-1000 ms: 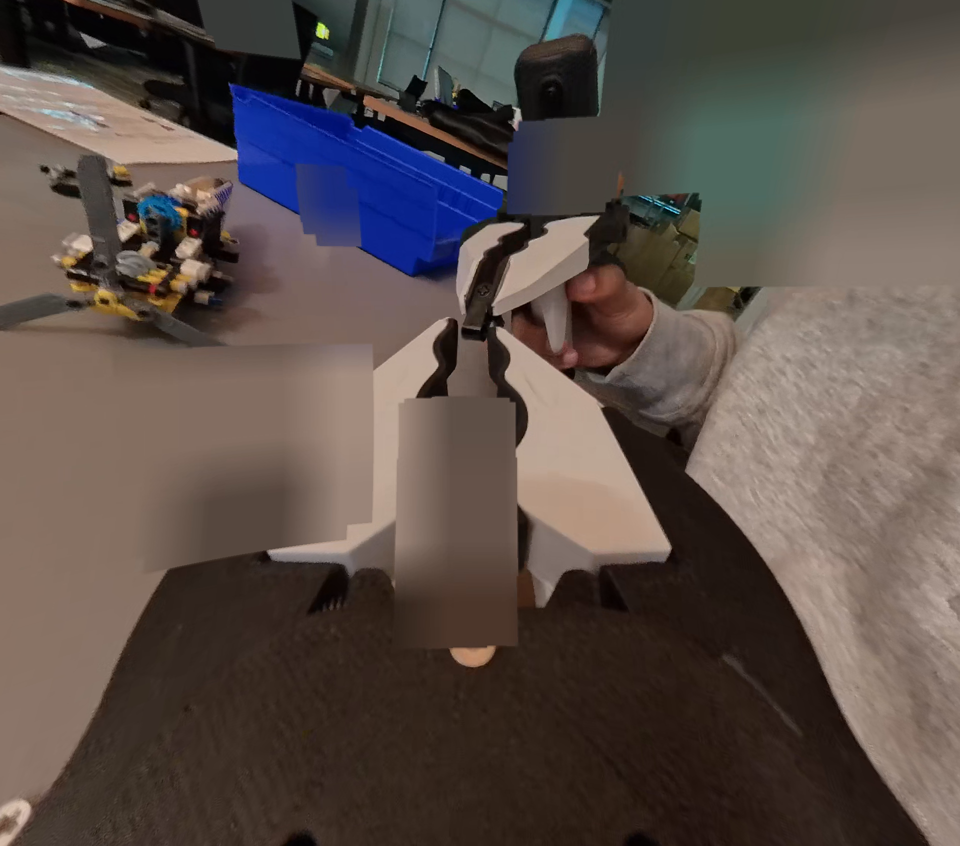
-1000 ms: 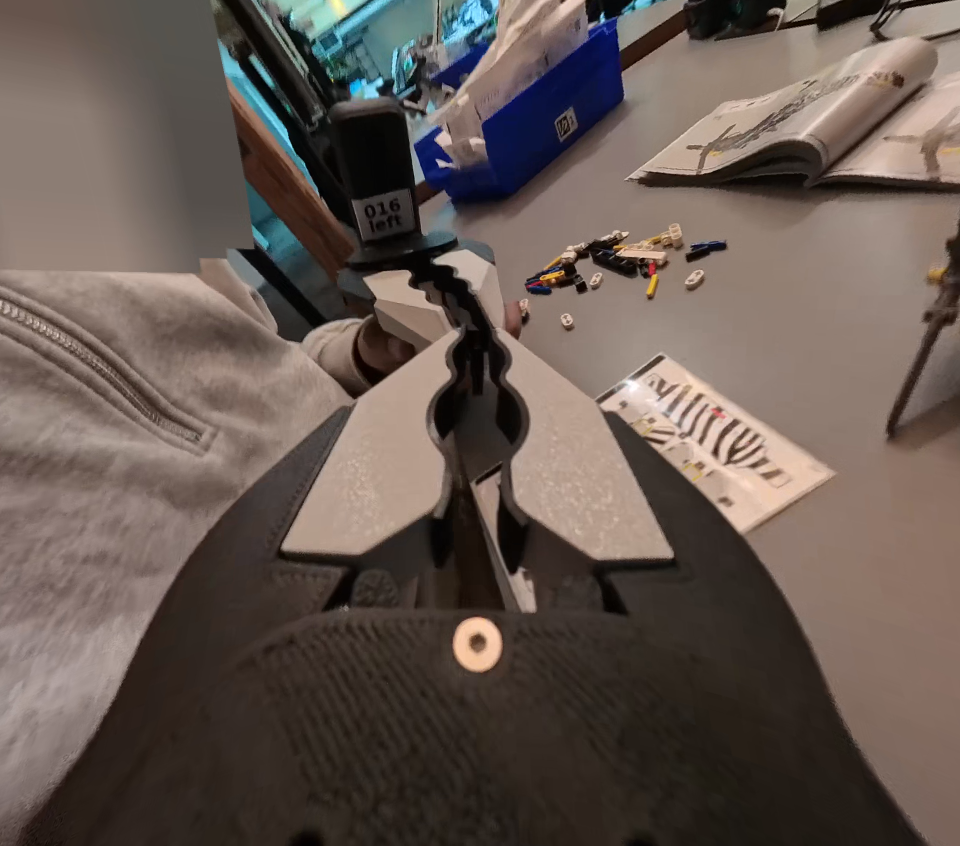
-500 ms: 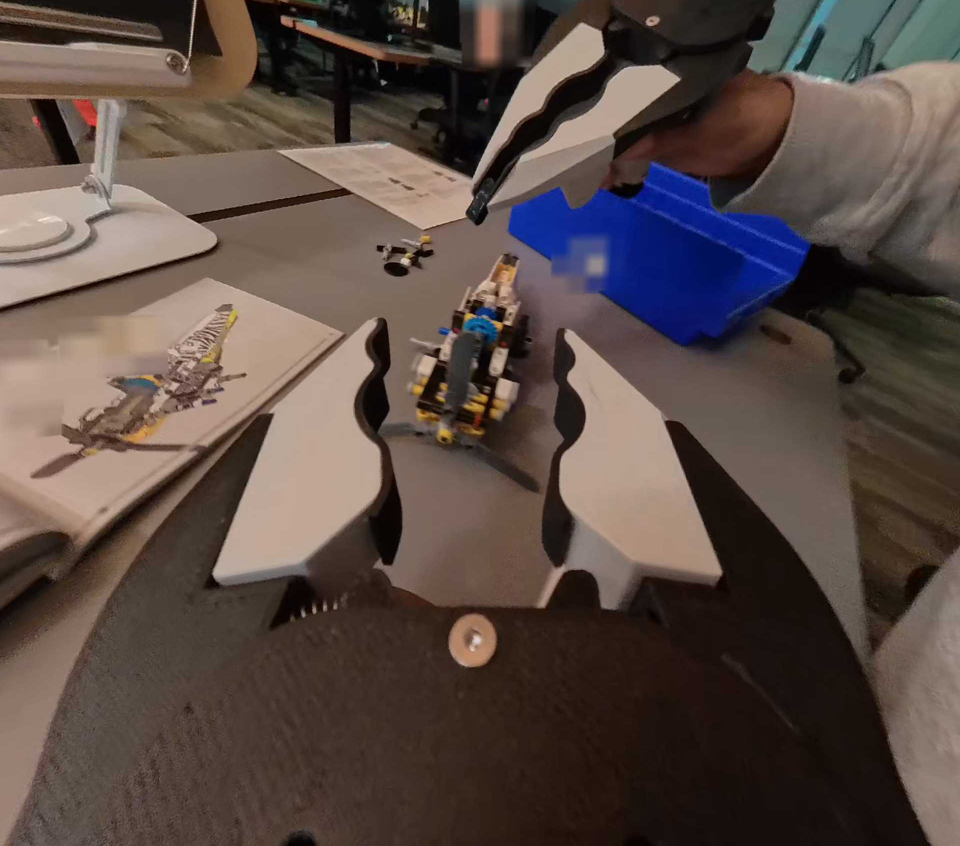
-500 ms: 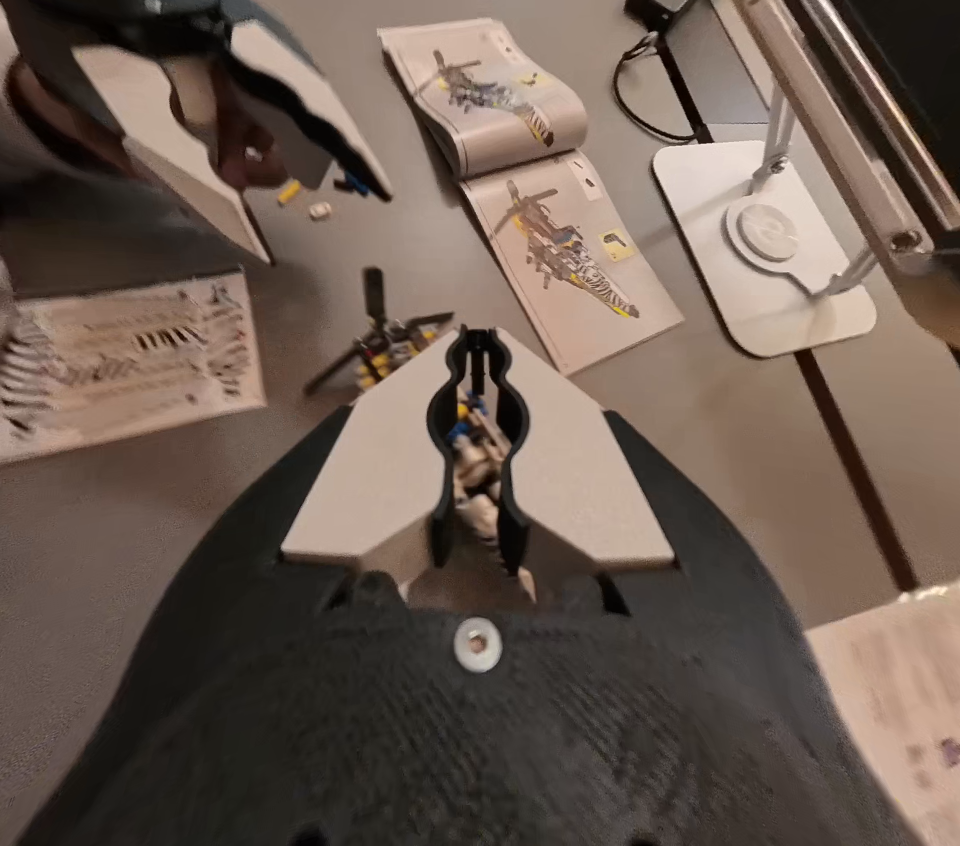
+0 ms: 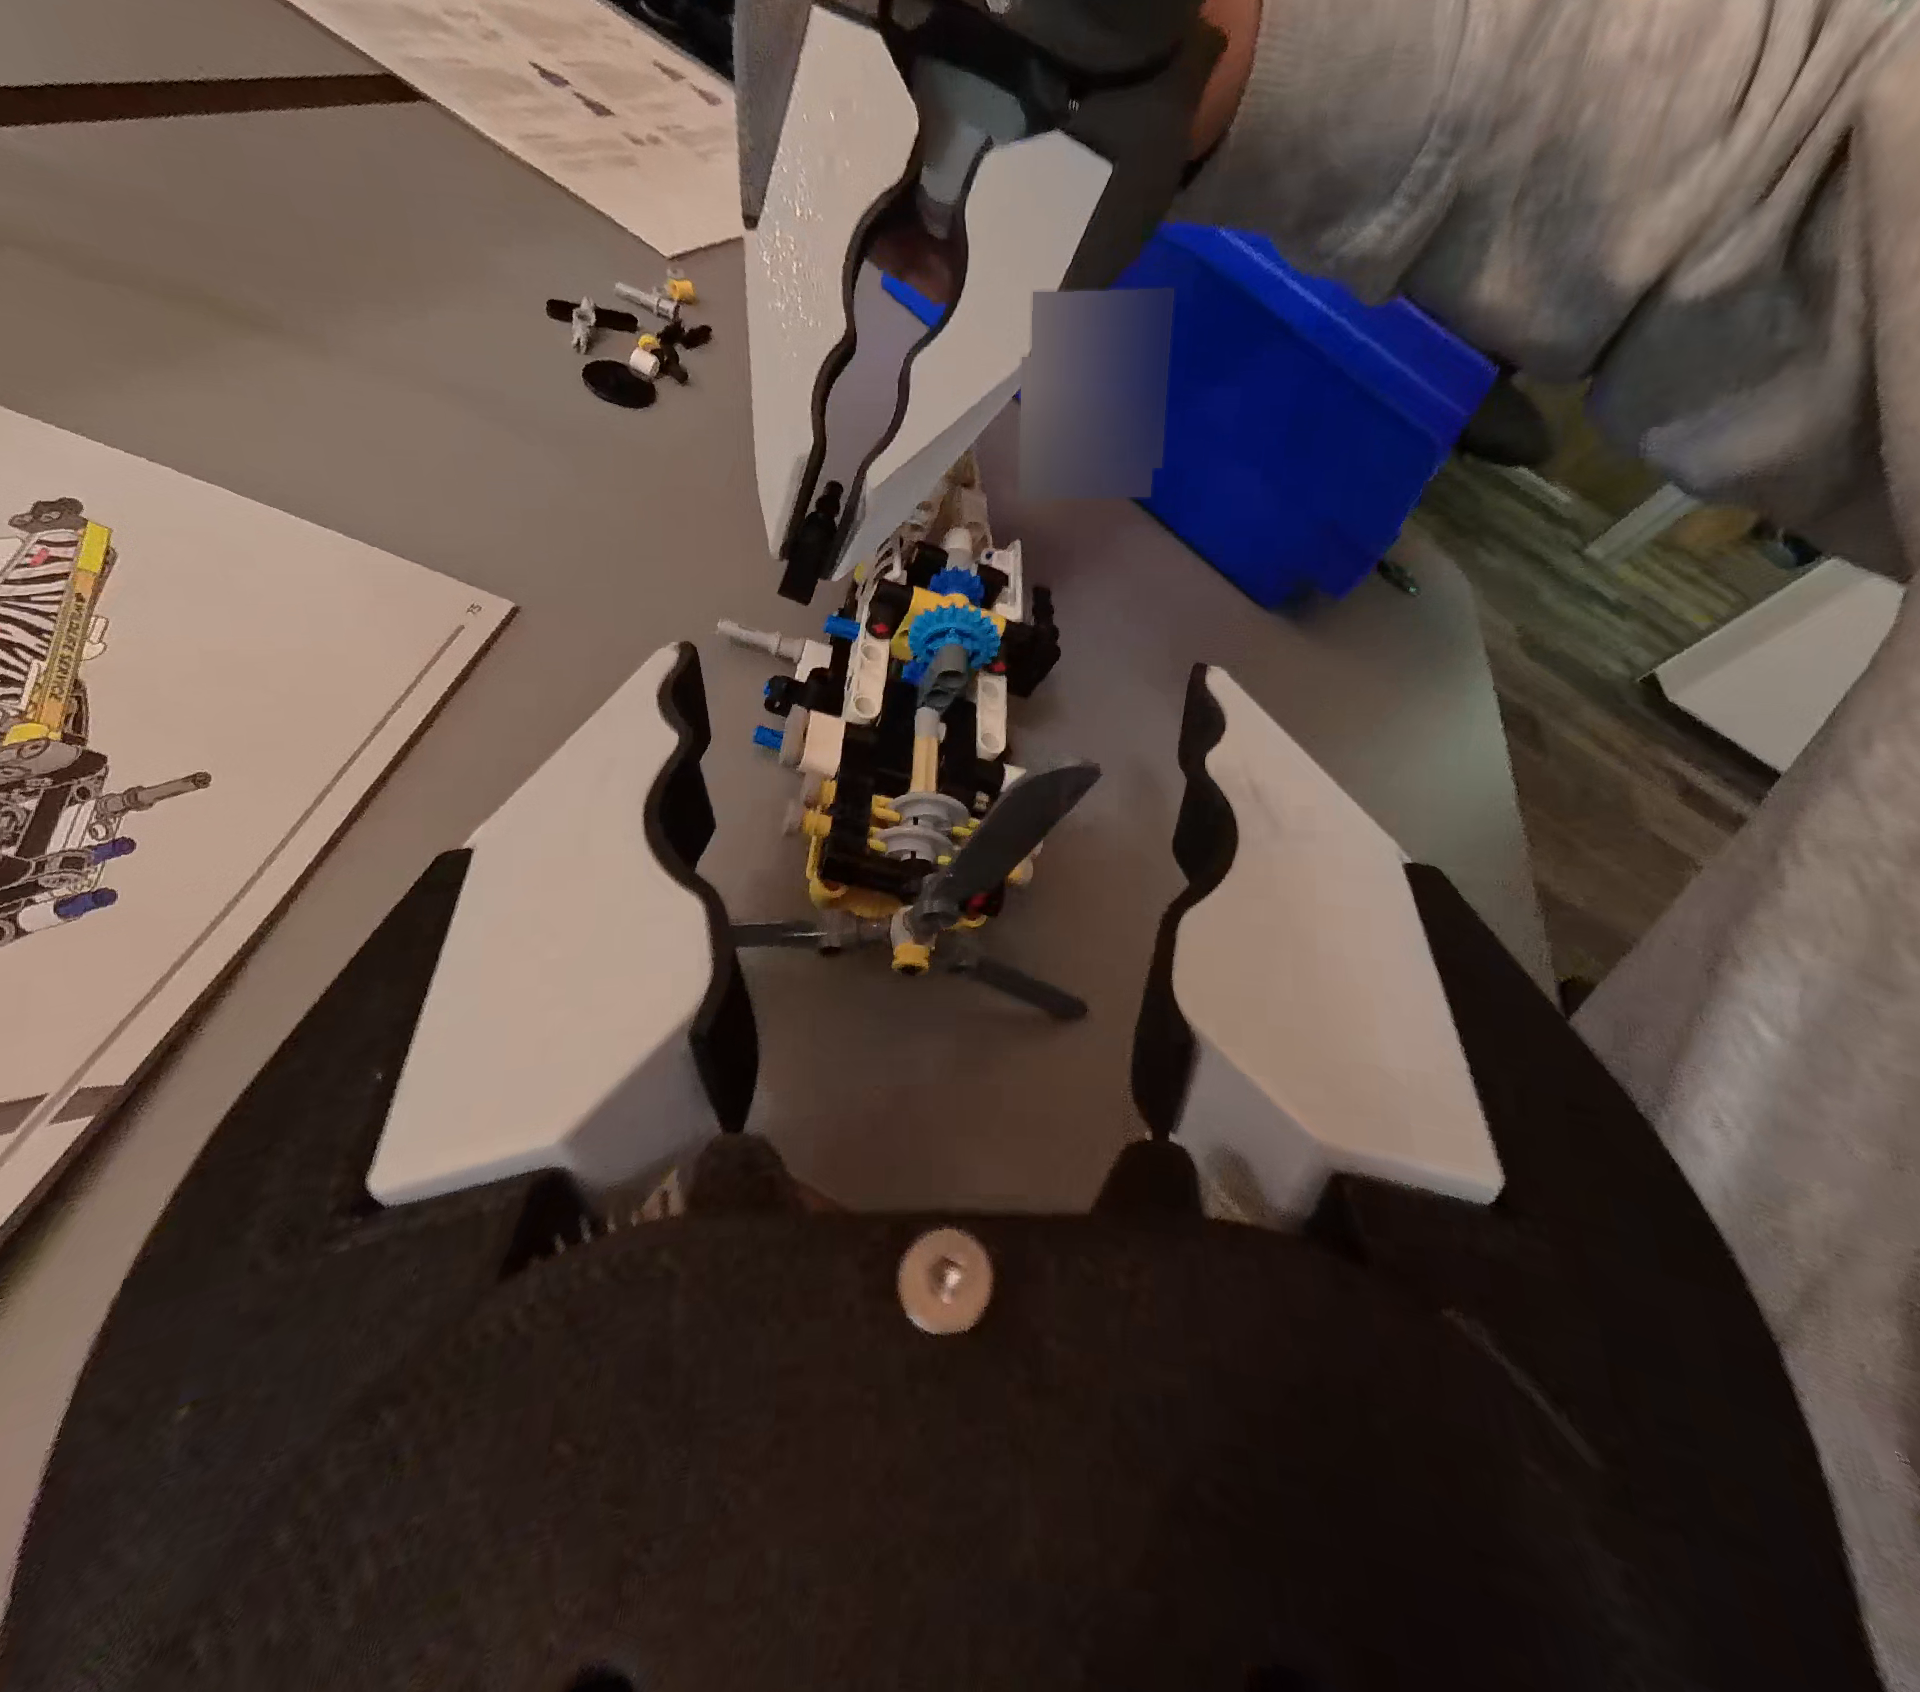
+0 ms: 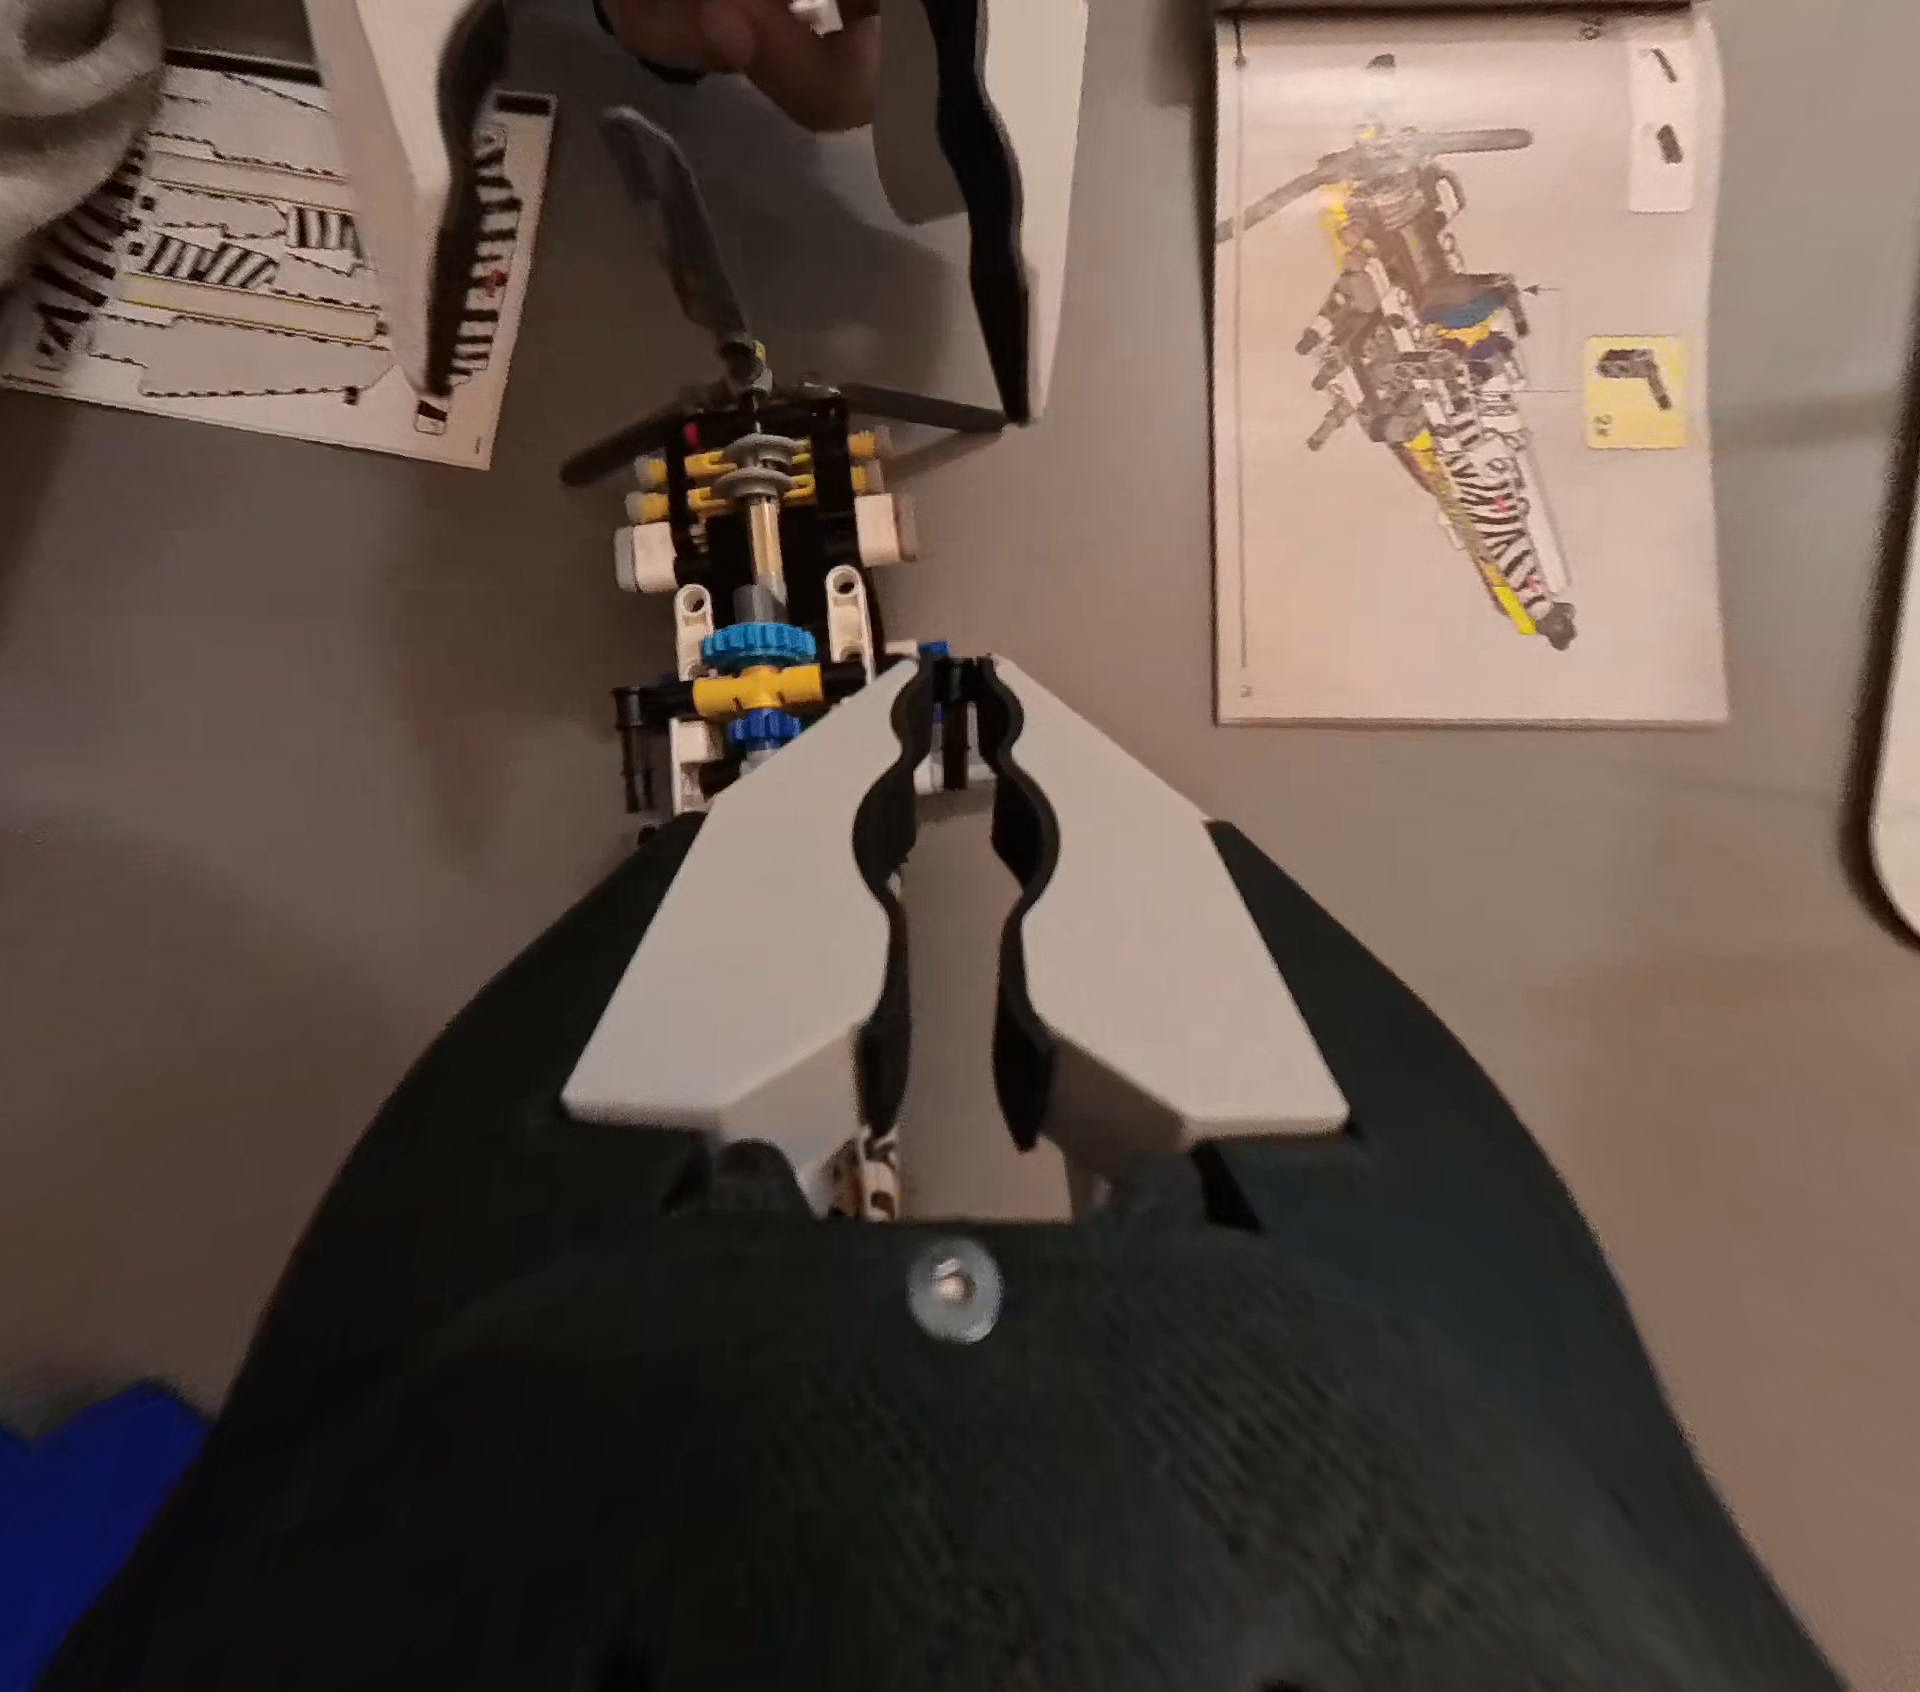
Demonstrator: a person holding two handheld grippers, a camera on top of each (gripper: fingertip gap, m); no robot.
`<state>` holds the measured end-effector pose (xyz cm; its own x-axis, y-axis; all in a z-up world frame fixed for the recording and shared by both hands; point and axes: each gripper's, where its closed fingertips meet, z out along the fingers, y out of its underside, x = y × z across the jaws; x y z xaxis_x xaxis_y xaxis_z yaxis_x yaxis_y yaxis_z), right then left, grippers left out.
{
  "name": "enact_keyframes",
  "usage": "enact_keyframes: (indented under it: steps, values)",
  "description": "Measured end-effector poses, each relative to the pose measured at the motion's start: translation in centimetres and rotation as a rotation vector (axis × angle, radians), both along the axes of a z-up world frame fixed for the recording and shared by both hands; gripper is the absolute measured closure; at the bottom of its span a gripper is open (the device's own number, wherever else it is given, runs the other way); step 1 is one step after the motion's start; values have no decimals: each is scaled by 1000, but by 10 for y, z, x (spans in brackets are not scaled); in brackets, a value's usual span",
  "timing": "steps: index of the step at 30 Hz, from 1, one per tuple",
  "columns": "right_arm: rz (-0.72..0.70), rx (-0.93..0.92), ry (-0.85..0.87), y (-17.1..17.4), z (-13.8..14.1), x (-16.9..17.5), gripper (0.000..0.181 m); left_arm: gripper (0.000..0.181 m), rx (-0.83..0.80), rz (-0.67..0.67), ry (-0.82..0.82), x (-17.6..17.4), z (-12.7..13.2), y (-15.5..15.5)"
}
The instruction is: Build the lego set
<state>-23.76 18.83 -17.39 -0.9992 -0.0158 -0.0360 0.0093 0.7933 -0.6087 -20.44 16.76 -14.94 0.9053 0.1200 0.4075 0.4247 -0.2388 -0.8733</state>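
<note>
The partly built lego model lies on the grey table, black, white and yellow with blue gears and a grey propeller; it also shows in the right wrist view. My left gripper is open, with its fingers either side of the model's propeller end; it shows from above in the right wrist view. My right gripper is shut on a small black lego piece and holds it at the model's side near the blue gears. In the left wrist view the right gripper points down at the model.
An open instruction booklet lies beside the model and shows at the left in the left wrist view. There is a striped sticker sheet, loose pieces, a paper sheet and a blue bin. Tip to tip, the grippers are about 5 cm apart.
Both grippers have swung in and come down over the model. The left stays open and now straddles the propeller end. The right has lowered its tips to the model's side.
</note>
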Motion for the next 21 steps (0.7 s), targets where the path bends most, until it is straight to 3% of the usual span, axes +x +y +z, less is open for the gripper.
enact_keyframes:
  steps: [13, 21]
  values:
    - [50, 14, -137, 1, -7, 8, 176, 91, -202, -7, 39, -1, -33, 15]
    - [41, -5, -188, 3, -2, 14, 176, 94, -227, -4, 10, -2, -41, 15]
